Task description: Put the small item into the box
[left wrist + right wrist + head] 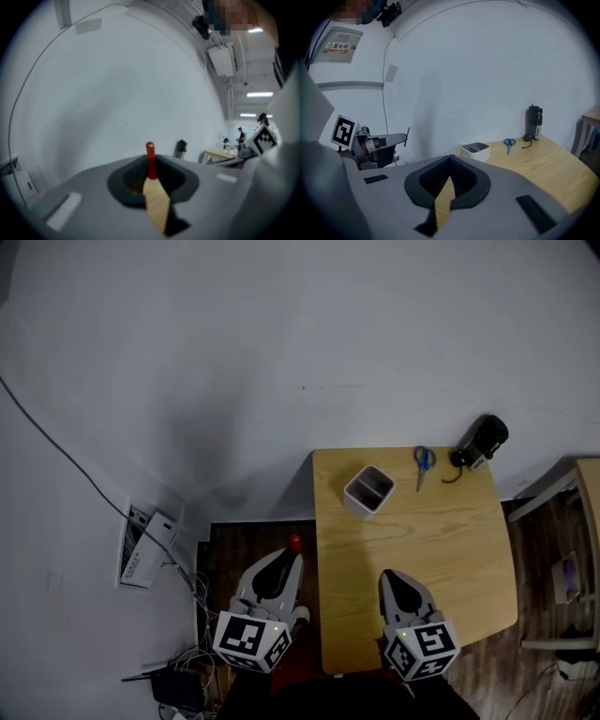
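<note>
1. Left gripper (291, 559) (150, 174): grey body with a marker cube, nearest the viewer. It is held off the table's left edge, over a dark wooden floor (239, 549). Jaws are pressed together on item 2.
2. Small red stick-shaped item (294, 543) (150, 158): thin, with a rounded end. It is pinched between the left gripper's jaws and stands out past their tips. It is not over the table and sits well apart from the box. It also shows as a red sliver (407, 137) at that gripper's tip in the right gripper view.
3. Right gripper (391, 577) (451, 161): grey body with a marker cube, over the near part of the table. Its ribbed black jaws meet at the tips with nothing between them.
4. Light wooden square table (450, 549) (543, 164): its far edge is against the wall.
5. White rectangular two-compartment box (368, 490) (474, 149): on the table toward its far left corner, open side up. No contents can be made out.
6. Blue-handled scissors (424, 462) (508, 142): lying flat near the far edge, right of the box and apart from it.
7. Black cylindrical canister (483, 442) (534, 122): upright at the far right corner, with a black cord (454, 472) at its base.
8. White slotted unit (139, 554): low on the wall at the far left, with a thin cable running up from it.
9. Plain white wall (281, 343): behind everything.
</note>
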